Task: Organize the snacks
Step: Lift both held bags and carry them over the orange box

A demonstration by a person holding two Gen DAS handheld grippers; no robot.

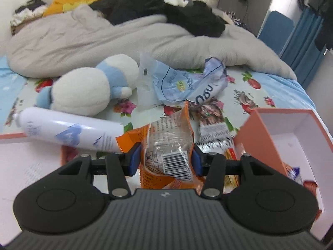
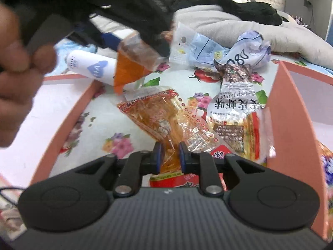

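My left gripper (image 1: 165,159) is shut on an orange snack packet (image 1: 166,145) with a barcode, held above the bed. The same packet (image 2: 133,62) hangs in the right wrist view under the blurred left gripper. My right gripper (image 2: 169,155) is shut on a clear red-printed snack packet (image 2: 166,118) lying on the flowered sheet. A silver shrimp-flavour packet (image 2: 233,104) lies to its right. An orange box (image 1: 291,129) with a white inside stands at the right and holds some snacks (image 1: 295,173). A second orange box (image 2: 68,112) lies at the left.
A white tube (image 1: 68,131) lies at the left. A white and blue plush toy (image 1: 87,87), pale blue crumpled bags (image 1: 183,81) and a grey quilt (image 1: 104,39) lie further back on the bed.
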